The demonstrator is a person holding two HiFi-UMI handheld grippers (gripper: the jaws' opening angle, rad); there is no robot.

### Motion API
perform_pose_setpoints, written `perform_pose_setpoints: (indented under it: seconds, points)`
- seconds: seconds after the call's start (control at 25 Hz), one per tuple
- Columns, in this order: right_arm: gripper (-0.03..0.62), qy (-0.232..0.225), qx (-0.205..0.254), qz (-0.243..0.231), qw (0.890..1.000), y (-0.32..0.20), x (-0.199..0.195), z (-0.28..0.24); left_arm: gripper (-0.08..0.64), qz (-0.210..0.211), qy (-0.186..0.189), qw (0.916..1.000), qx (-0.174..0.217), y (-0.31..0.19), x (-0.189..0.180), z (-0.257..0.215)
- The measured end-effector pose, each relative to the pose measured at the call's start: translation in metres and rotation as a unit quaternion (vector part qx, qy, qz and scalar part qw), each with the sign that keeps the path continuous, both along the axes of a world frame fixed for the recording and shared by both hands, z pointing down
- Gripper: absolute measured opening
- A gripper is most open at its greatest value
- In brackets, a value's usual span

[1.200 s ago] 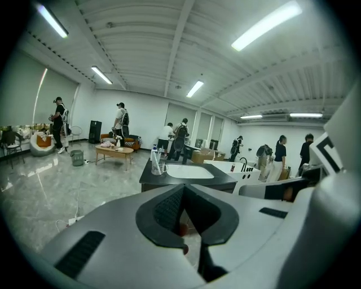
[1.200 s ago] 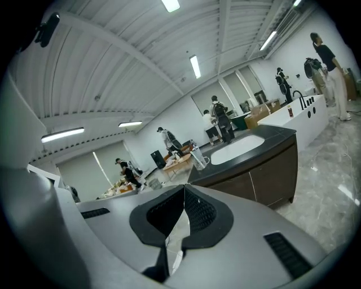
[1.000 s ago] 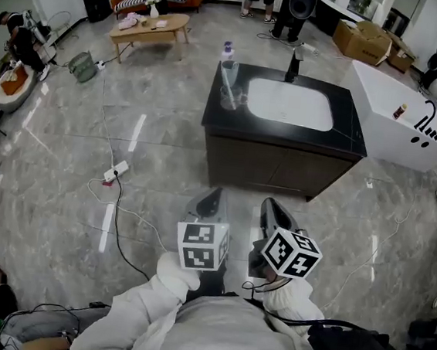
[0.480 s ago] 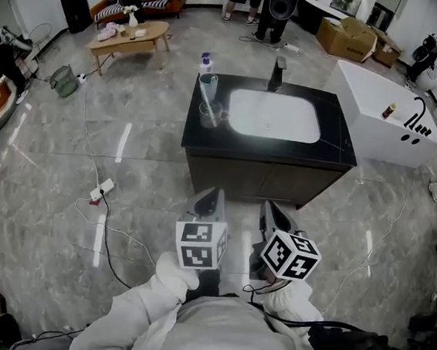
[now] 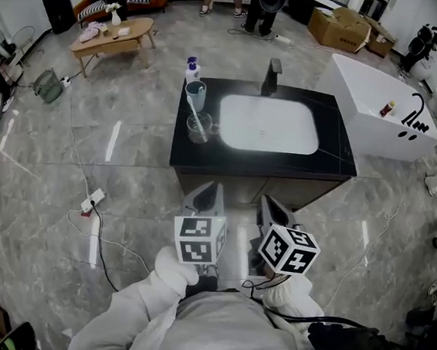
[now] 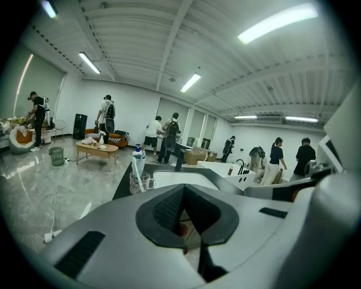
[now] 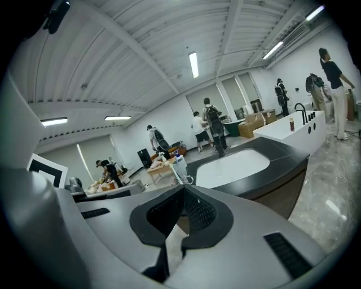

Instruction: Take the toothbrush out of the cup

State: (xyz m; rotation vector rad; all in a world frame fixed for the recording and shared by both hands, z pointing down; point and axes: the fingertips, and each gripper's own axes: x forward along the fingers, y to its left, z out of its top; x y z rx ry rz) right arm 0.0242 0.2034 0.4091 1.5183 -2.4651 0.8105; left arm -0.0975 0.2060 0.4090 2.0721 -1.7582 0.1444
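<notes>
Head view: left gripper (image 5: 209, 194) and right gripper (image 5: 272, 208) both closed, empty; pale slim toothbrush (image 5: 194, 116) leans in clear glass cup (image 5: 200, 133) on black vanity countertop (image 5: 205, 155).

Head cam sits up top looking steeply down, counter (image 5: 337, 156) just ahead. Cams on the left gripper (image 5: 207, 199) and right gripper (image 5: 274, 212) ride low, looking almost level along the jaws toward it. All three catch the sink (image 5: 269, 125).
</notes>
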Motion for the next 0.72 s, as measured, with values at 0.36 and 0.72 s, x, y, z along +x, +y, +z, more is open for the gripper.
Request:
perform_pose_setpoints:
  seconds: [0.36,0.72]
  points:
    - [0.023,0.015,-0.006,0.021,1.000,-0.049,-0.009,0.002,0.000,0.018,0.012,0.9998,-0.003,-0.051,-0.006,0.005]
    - [0.023,0.018,-0.013,0.038,0.999,-0.072,-0.005,0.009,0.000,0.035,0.014,0.9990,-0.024,-0.072,-0.001,0.019]
